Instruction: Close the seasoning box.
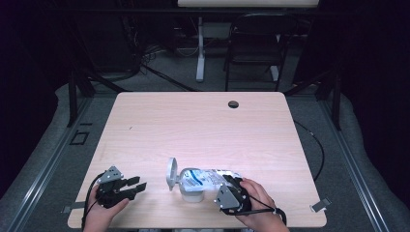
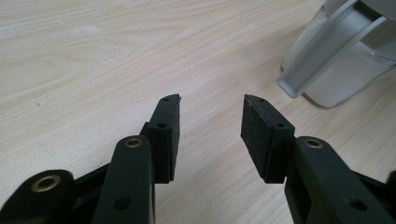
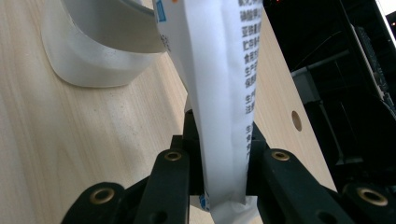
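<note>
One light wooden table (image 1: 203, 125) carries everything, and it serves as the landmark. Round cable hole (image 1: 233, 104) sits near the table's far edge, right of centre. Beyond that far edge, on the grey floor, stand a dark folding chair (image 1: 256, 43) and a white table leg (image 1: 199, 53).

Near the table's front edge, about the middle, stands a white lidded container (image 1: 189, 191) with its lid (image 1: 171, 175) flipped up and open on the left side. A white refill pouch (image 1: 210, 176) with blue print lies tipped over the container's mouth, its body stretching right along the front edge.

Right gripper (image 1: 234, 191), at the front edge right of centre, grips the pouch's tail end. Right gripper view: both black jaws are drawn in narrow on the flat seam of the pouch (image 3: 219, 93), pads pressing either face, printed text running up the side; the container's curved rim (image 3: 88, 56) shows behind, resting on the table top.

Left gripper (image 1: 138, 186) rests at the table's front left corner, held by the left hand (image 1: 104, 210), and points toward the container. Left gripper view: jaws stand wide apart with only bare wood between the pads (image 2: 170, 135); the container (image 2: 345, 74) and its raised lid are off to the upper right, clear of the jaws.
</note>
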`<state>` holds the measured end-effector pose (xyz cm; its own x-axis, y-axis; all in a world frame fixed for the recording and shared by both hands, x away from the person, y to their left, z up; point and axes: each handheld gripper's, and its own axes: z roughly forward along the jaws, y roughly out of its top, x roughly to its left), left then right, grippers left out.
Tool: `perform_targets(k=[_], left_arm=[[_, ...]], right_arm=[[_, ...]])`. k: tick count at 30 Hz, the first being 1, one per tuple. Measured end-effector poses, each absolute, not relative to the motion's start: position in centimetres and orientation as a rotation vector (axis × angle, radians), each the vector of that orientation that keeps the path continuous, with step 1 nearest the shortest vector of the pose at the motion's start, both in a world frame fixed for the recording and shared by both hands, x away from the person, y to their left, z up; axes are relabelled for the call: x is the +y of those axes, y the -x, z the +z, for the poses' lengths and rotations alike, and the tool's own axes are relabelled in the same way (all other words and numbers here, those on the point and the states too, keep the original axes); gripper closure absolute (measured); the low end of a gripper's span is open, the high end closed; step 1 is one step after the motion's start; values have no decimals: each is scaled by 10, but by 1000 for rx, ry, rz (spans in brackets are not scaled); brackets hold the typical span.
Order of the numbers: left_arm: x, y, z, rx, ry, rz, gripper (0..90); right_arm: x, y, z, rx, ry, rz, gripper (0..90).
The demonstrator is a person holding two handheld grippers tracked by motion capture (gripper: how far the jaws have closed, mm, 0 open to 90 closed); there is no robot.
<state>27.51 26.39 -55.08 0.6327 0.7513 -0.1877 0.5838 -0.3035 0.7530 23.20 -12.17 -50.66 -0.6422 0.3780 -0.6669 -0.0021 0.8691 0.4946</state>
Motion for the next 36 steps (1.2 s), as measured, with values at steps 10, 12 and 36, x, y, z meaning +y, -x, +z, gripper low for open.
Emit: perform_targets(k=[10, 12, 36], left_arm=[[265, -275, -551, 1051, -2009, 248, 575], [266, -276, -551, 1059, -2007, 256, 574], [270, -277, -555, 1075, -2005, 250, 574]], right_arm=[[-124, -232, -511, 2205, -334, 659, 781], [-125, -232, -512, 2209, -349, 676, 782], [-134, -235, -518, 2186, -515, 928, 787]])
